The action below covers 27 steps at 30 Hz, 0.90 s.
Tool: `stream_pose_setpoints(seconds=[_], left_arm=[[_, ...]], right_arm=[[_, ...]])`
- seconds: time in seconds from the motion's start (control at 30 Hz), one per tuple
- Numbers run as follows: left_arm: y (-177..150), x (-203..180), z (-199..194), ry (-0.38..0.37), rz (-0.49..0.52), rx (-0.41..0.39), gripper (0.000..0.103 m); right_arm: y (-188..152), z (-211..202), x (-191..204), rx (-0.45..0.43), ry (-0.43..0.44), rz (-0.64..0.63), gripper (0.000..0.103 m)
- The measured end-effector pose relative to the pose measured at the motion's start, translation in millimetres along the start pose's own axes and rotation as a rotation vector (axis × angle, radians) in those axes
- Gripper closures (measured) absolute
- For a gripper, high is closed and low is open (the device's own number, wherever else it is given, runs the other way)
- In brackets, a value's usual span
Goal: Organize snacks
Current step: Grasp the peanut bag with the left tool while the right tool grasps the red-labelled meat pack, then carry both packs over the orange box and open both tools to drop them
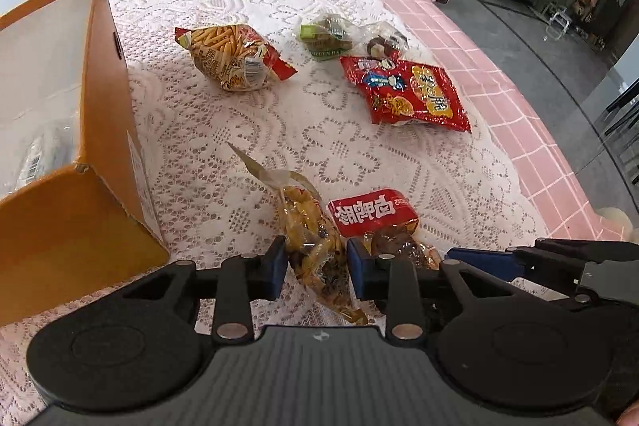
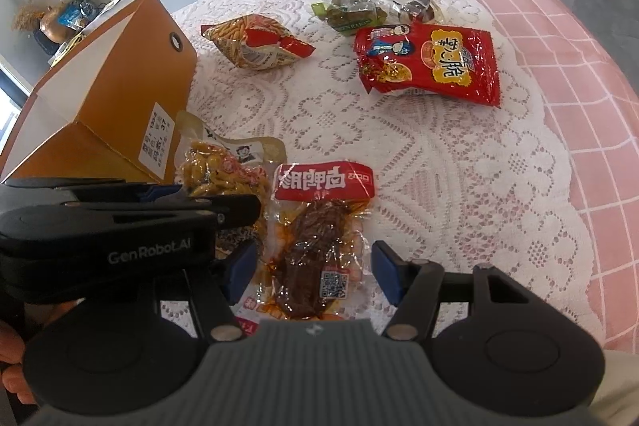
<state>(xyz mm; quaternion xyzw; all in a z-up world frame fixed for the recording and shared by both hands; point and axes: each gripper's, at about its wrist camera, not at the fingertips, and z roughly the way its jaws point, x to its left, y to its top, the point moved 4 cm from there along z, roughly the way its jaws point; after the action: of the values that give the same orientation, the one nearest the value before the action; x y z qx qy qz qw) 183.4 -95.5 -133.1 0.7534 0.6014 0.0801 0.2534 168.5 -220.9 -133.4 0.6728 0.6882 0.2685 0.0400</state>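
Observation:
A clear pouch of yellow snack (image 1: 311,226) lies on the lace cloth between the blue pads of my left gripper (image 1: 316,268), which stands open around it. Beside it on the right lies a red-labelled pouch of dark meat (image 2: 319,226). My right gripper (image 2: 313,270) is open over that pouch's lower end, with a gap showing at the right pad. In the right wrist view, the left gripper's fingers (image 2: 239,206) sit low over the yellow pouch (image 2: 215,166). An orange box (image 1: 100,106) stands open at the left, with a barcoded packet (image 1: 36,154) inside.
Farther back on the lace lie a bag of stick snacks (image 1: 235,56), a green pouch (image 1: 325,36), a small clear pouch (image 1: 383,40) and a large red bag (image 1: 411,94). The pink checked cloth (image 1: 539,130) runs to the table's right edge.

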Motion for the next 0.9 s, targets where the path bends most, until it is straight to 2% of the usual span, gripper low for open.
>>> stream_pose_setpoints(seconds=[0.33,0.53,0.73,0.9], left_arm=[[0.1,2.0,-23.9,-0.008,-0.012,-0.072,0.074],[-0.8,4.0,-52.0,-0.057,-0.029,-0.126,0.074],[4.1,3.6,-95.2,-0.095,-0.024,-0.232,0.074],[10.0,15.7,-126.5,-0.061,-0.025,-0.299,0.074]], right_arm=[[0.3,-7.1,0.5,-0.029,-0.027,-0.003,0.043],[1.8,-18.6,5.9,-0.058,-0.085,-0.021,0.043],[4.7,-50.0,9.3,-0.127,-0.116,0.006,0.043],[14.4,-75.7,31.6,-0.202,-0.094,-0.003,0.043]])
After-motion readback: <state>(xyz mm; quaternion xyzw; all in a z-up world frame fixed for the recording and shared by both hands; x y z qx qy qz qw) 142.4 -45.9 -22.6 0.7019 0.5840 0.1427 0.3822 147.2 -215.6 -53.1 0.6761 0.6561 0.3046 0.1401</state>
